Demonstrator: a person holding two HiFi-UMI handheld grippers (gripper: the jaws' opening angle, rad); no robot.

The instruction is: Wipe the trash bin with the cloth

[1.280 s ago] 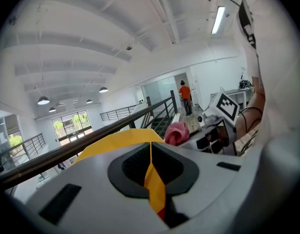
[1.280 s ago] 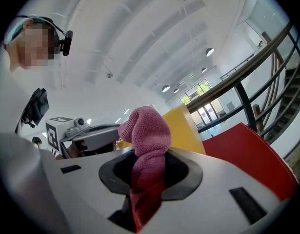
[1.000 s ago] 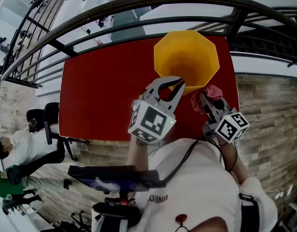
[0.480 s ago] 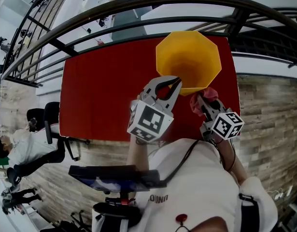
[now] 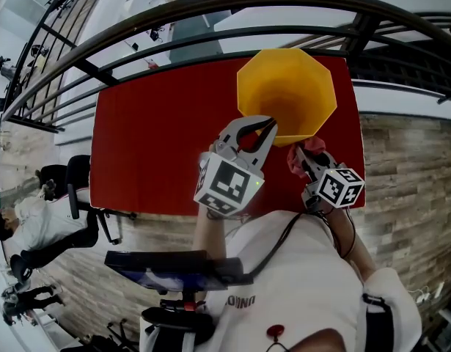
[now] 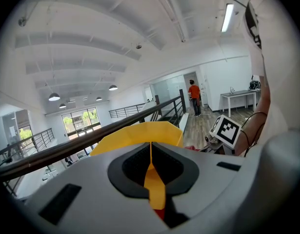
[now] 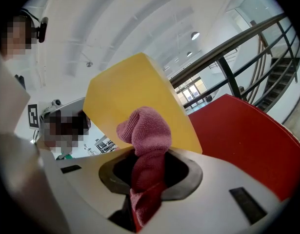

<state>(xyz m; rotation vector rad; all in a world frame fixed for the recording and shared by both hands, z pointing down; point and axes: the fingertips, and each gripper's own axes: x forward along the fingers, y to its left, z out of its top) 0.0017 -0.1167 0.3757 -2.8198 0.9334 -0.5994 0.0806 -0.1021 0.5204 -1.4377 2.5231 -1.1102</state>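
The yellow trash bin (image 5: 286,86) stands upright on the far right part of the red tabletop (image 5: 159,138); the left gripper (image 5: 269,125) has its fingers (image 6: 132,167) clenched on the bin's near rim, the thin yellow wall pinched between them. The right gripper (image 5: 307,155) grasps a bunched pink cloth (image 5: 294,163), held just beside the bin's near outer wall, below the rim; whether cloth touches wall I cannot tell.
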